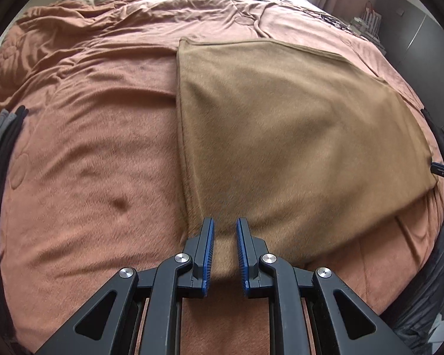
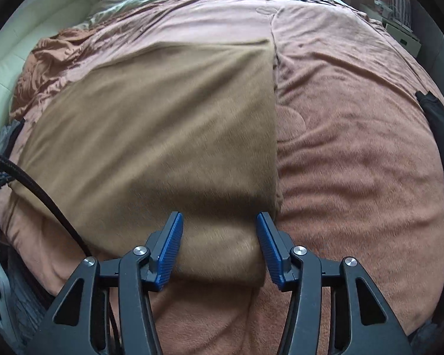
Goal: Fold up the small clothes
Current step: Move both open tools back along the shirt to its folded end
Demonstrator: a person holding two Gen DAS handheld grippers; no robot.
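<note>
A tan fleece cloth (image 1: 296, 124) lies flat and smooth on a salmon-pink bedspread (image 1: 88, 148). My left gripper (image 1: 225, 222) hovers over the cloth's near left corner, open by only a narrow gap, with the cloth's near edge showing between the blue pads (image 1: 209, 254). In the right wrist view the same tan cloth (image 2: 162, 124) fills the left half. My right gripper (image 2: 219, 216) stands wide open over its near right corner, one finger on each side of that corner. I cannot tell whether either gripper touches the fabric.
Grey and black folded clothes (image 1: 3, 136) sit at the bed's left edge. A black cable (image 2: 44, 195) crosses the cloth's near left side. A dark strap-like item (image 2: 441, 124) lies at the bed's right edge. The pink bedspread (image 2: 355, 148) stretches to the right.
</note>
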